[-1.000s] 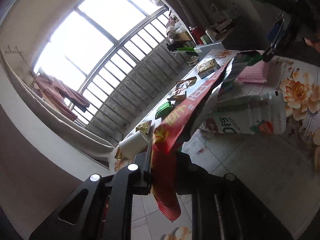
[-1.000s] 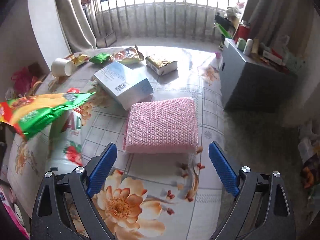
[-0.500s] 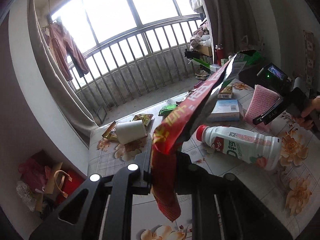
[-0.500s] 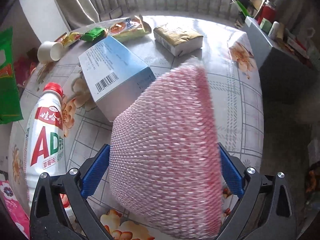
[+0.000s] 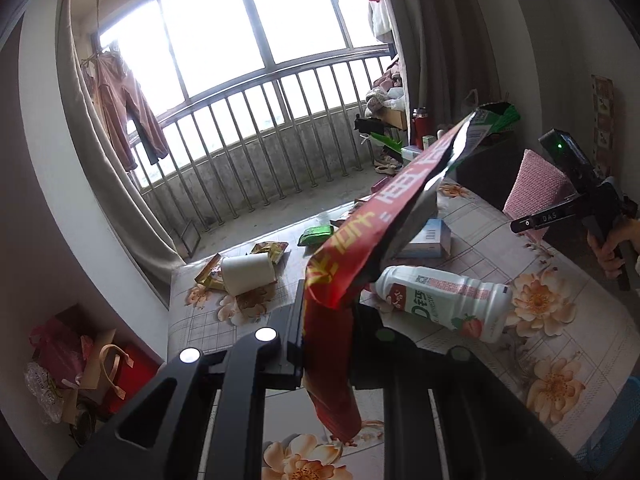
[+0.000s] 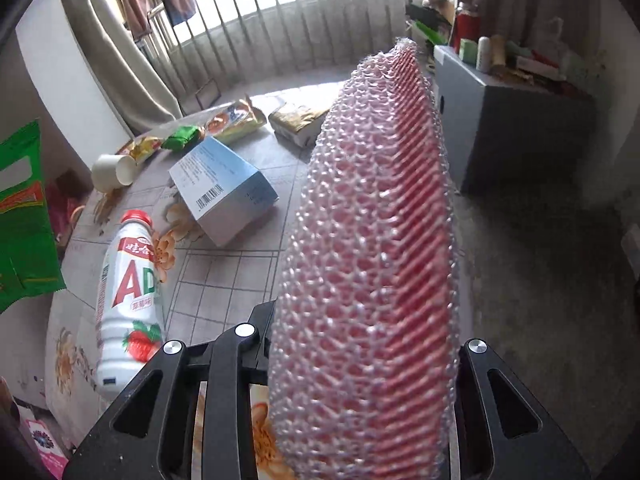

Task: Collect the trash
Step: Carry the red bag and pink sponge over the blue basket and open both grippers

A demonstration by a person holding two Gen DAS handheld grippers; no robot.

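My left gripper (image 5: 326, 344) is shut on a long red and green snack wrapper (image 5: 384, 220), held up above the floral table (image 5: 560, 272); its green end (image 6: 24, 224) shows at the left of the right wrist view. My right gripper (image 6: 362, 360) has its jaws closing on a pink mesh sponge pad (image 6: 372, 240), which stands on edge between them, lifted off the table. That pad (image 5: 538, 184) and a hand (image 5: 614, 248) on the gripper's handle appear in the left wrist view. A white milk bottle (image 6: 128, 292) lies on the table.
On the table lie a blue box (image 6: 224, 192), a paper cup (image 6: 112, 168), a green packet (image 6: 182, 136), several snack wrappers (image 6: 232, 118) and a small gold box (image 6: 298, 120). A grey cabinet (image 6: 516, 128) stands right of the table. Bags (image 5: 68, 368) sit on the floor.
The right gripper closed around the pink pad and lifted it from flat on the table to standing on edge. The left gripper rose and rolled level with the wrapper still held.
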